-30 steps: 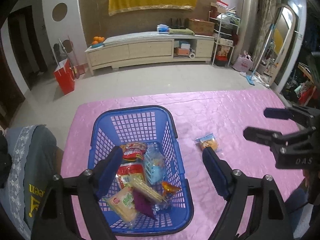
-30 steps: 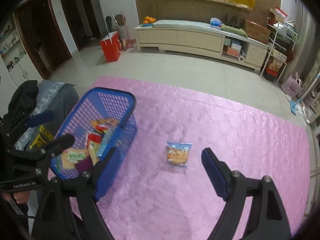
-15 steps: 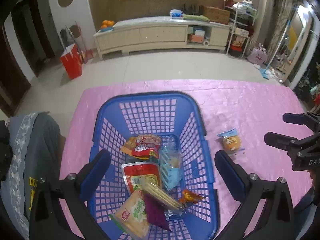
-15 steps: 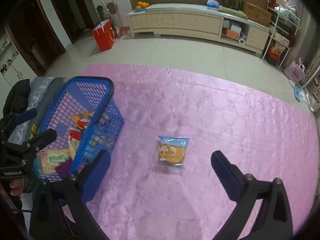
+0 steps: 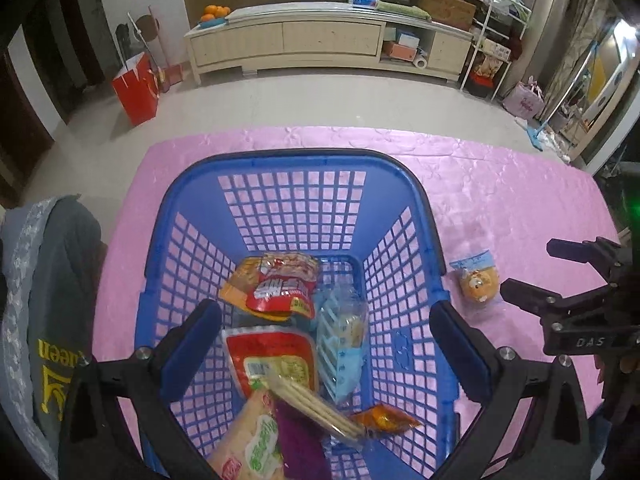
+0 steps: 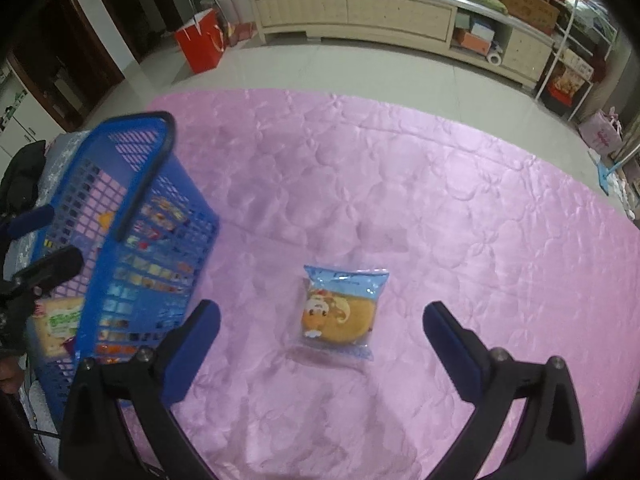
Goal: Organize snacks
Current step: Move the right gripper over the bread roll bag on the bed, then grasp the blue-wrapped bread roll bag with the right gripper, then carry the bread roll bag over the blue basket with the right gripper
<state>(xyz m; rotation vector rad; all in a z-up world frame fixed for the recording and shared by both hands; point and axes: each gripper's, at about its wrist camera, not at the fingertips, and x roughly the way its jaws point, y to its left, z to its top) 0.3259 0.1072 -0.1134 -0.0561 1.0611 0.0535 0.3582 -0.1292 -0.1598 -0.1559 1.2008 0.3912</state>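
Left gripper (image 5: pixel 324 330) spread wide over the blue plastic lattice basket (image 5: pixel 298 204), nothing between its pads; its jaws have just been opening. About seven snack packets lie inside. Right gripper (image 6: pixel 322 330) likewise has just opened wide, above one blue-wrapped round cake (image 6: pixel 340 312) lying alone on the pink quilted tablecloth (image 6: pixel 440 200).

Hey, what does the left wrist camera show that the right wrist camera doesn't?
Only the left wrist view looks down into the blue basket, showing the red snack packet and cracker sleeve between the open left gripper. Only the right wrist view centres the open right gripper around the bun packet, nothing gripped. Both show basket, bun packet and pink tablecloth.
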